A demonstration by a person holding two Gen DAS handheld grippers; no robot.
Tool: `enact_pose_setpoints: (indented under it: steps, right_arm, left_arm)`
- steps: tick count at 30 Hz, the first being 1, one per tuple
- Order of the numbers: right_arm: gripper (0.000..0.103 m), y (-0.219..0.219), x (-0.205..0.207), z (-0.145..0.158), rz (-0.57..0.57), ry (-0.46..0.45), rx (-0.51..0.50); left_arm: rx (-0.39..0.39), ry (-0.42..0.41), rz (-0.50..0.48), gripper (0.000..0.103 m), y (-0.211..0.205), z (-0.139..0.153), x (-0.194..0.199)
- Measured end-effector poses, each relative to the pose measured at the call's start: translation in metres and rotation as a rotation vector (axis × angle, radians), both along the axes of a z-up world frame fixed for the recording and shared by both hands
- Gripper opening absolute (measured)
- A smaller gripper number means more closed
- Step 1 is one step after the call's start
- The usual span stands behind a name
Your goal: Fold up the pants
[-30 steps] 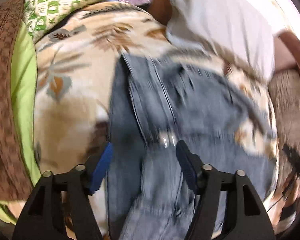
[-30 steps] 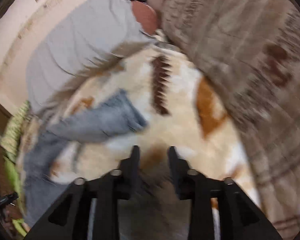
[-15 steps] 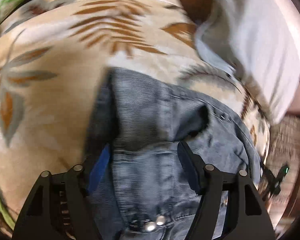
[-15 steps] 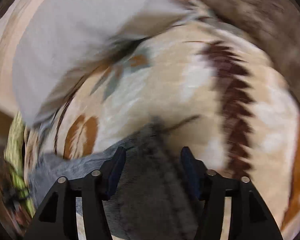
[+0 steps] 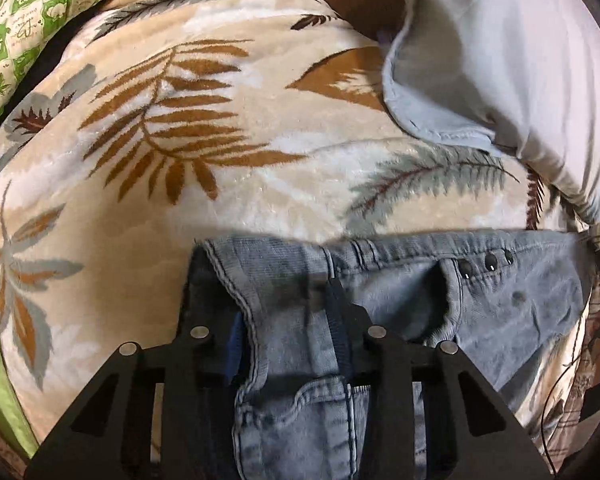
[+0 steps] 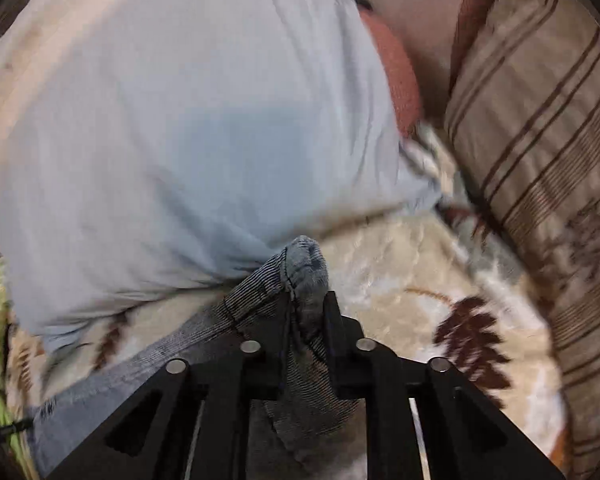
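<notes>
Pants (image 5: 400,304), light blue denim, lie across a leaf-patterned blanket (image 5: 228,152) on a bed, their waistband edge running along the far side of the cloth in the left wrist view. Left gripper (image 5: 284,320): its fingers (image 5: 342,320) straddle a fold of the waistband beside a stitched pocket seam, and the jaws are closing with the denim between them; the blue pad of the left finger is partly hidden behind the cloth, so firm contact on that side cannot be told. Three dark snaps (image 5: 486,262) sit on the waistband to the right of these fingers. Right gripper (image 6: 304,312): its fingers (image 6: 334,320) stand close together with a bunched hem end of a pants (image 6: 300,280) leg between them, the tip of the cloth standing up past the fingertips; the jaws are opening slightly, yet the denim is pinched between the pads. From there the leg trails down and to the left over the blanket (image 6: 400,280). Beyond both grippers lies a pale blue pillow (image 6: 188,132); a striped brown cushion (image 6: 540,140) lies at the right edge of the right wrist view, and a green printed cloth (image 5: 28,28) at the upper left of the left wrist view
</notes>
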State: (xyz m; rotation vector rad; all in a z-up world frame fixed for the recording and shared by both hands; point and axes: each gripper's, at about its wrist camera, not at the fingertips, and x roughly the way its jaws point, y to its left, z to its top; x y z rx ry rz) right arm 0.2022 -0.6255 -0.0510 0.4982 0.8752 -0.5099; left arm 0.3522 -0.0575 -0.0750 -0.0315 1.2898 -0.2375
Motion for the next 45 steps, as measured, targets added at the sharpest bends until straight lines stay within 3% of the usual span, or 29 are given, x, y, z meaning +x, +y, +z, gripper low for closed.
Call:
enact_pose_setpoints:
  steps: [2, 4, 6, 7, 8, 11, 15, 17, 18, 19, 20, 23, 27, 28, 30, 33, 35, 37, 38, 42, 45]
  right_arm:
    - [0.024, -0.002, 0.006, -0.015, -0.011, 0.065, -0.005]
    - [0.025, -0.005, -0.006, -0.009, -0.006, -0.001, 0.021]
    - [0.044, -0.014, -0.036, 0.006, -0.023, -0.121, 0.098]
    - [0.061, -0.019, -0.053, 0.01, -0.036, -0.158, 0.125]
    - [0.069, -0.022, -0.078, 0.013, -0.059, -0.178, 0.136]
    - [0.07, -0.024, -0.12, 0.001, -0.082, -0.153, 0.17]
    - [0.07, -0.014, -0.144, -0.036, -0.111, -0.159, 0.287]
    - [0.068, -0.002, -0.135, -0.043, -0.129, -0.135, 0.229]
    - [0.06, 0.004, -0.13, -0.038, -0.132, -0.137, 0.184]
    - [0.015, 0.007, -0.129, -0.034, -0.111, -0.16, 0.193]
    - [0.015, 0.01, -0.125, -0.025, -0.087, -0.168, 0.201]
    - [0.015, 0.016, -0.134, 0.0, -0.088, -0.188, 0.082]
    - [0.022, 0.003, -0.137, -0.041, -0.13, 0.002, 0.122]
    - [0.022, 0.005, -0.14, -0.04, -0.118, -0.013, 0.102]
    - [0.035, 0.007, -0.144, -0.029, -0.106, -0.026, 0.098]
    - [0.039, 0.0, -0.155, -0.005, -0.094, -0.088, 0.097]
    - [0.058, -0.009, -0.157, 0.01, -0.091, -0.129, 0.106]
    - [0.064, -0.016, -0.155, 0.017, -0.09, -0.148, 0.117]
    - [0.068, -0.019, -0.148, 0.02, -0.082, -0.151, 0.131]
    - [0.07, -0.023, -0.085, 0.019, -0.001, -0.118, 0.161]
    - [0.07, -0.019, -0.048, 0.008, 0.027, -0.059, 0.136]
  left_arm:
    - [-0.009, 0.012, 0.001, 0.035, 0.003, 0.003, 0.002]
    - [-0.022, 0.022, 0.005, 0.035, 0.011, 0.011, 0.0]
    - [-0.066, 0.006, 0.016, 0.035, 0.027, 0.024, -0.006]
    - [-0.101, -0.006, 0.022, 0.038, 0.039, 0.031, -0.014]
    - [-0.124, -0.012, 0.026, 0.046, 0.049, 0.035, -0.021]
    - [-0.172, -0.02, 0.028, 0.057, 0.069, 0.037, -0.049]
    - [-0.207, 0.039, 0.02, 0.058, 0.061, 0.019, -0.073]
    - [-0.179, 0.083, 0.022, 0.055, 0.048, 0.004, -0.079]
    - [-0.168, 0.097, 0.023, 0.051, 0.045, 0.002, -0.083]
    - [-0.168, 0.099, 0.027, 0.043, 0.043, 0.003, -0.087]
    - [-0.17, 0.086, 0.036, 0.043, 0.043, 0.005, -0.089]
    - [-0.117, 0.064, 0.05, 0.042, 0.043, -0.002, -0.093]
    - [-0.068, 0.038, 0.041, 0.04, 0.039, -0.006, -0.092]
    - [-0.08, 0.054, 0.041, 0.038, 0.042, -0.004, -0.093]
    - [-0.123, 0.081, 0.039, 0.036, 0.051, 0.005, -0.092]
    - [-0.154, 0.013, 0.091, 0.037, 0.081, 0.036, -0.084]
    - [-0.159, -0.004, 0.129, 0.047, 0.095, 0.048, -0.07]
    - [-0.182, 0.018, 0.153, 0.061, 0.1, 0.051, -0.052]
    - [-0.195, 0.039, 0.161, 0.066, 0.099, 0.049, -0.044]
    - [-0.209, 0.15, 0.175, 0.066, 0.082, 0.026, -0.017]
    - [-0.233, 0.167, 0.196, 0.066, 0.08, 0.018, -0.006]
